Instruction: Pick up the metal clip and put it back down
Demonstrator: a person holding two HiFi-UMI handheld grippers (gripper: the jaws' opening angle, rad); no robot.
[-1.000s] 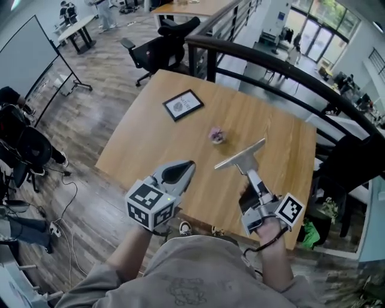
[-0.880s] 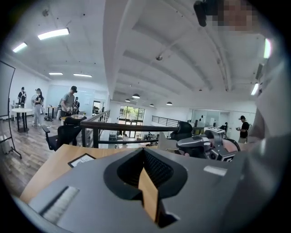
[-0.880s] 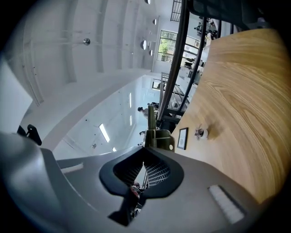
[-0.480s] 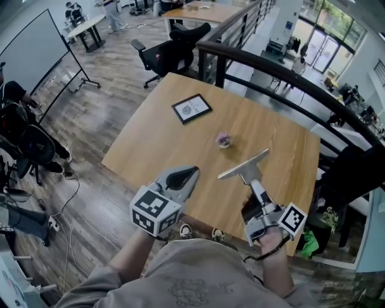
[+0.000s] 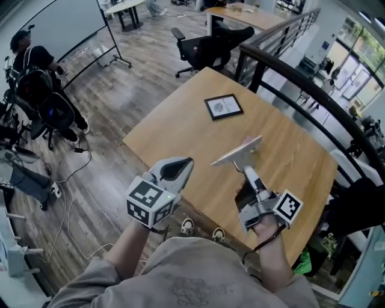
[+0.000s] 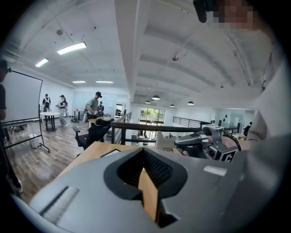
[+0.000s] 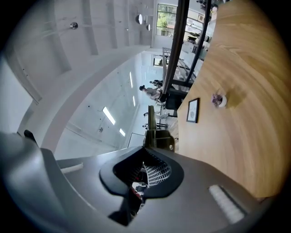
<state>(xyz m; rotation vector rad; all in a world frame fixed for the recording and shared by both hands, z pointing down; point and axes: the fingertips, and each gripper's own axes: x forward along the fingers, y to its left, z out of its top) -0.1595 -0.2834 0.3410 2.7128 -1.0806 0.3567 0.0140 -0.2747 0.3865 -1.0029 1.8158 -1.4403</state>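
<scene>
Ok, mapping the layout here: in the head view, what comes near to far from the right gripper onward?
right gripper, metal clip, picture frame, black office chair, far desk

The left gripper [image 6: 143, 151] fills the bottom of the view, its jaws together with nothing between them, over the near edge of the wooden table [image 6: 88, 154]. Above the table's right side, the right gripper [image 6: 176, 141] holds the pale metal clip [image 6: 164, 140]. A picture frame [image 6: 110, 152] lies on the table. A black chair [image 6: 93, 132] and a dark railing [image 6: 145, 129] stand beyond it.
</scene>
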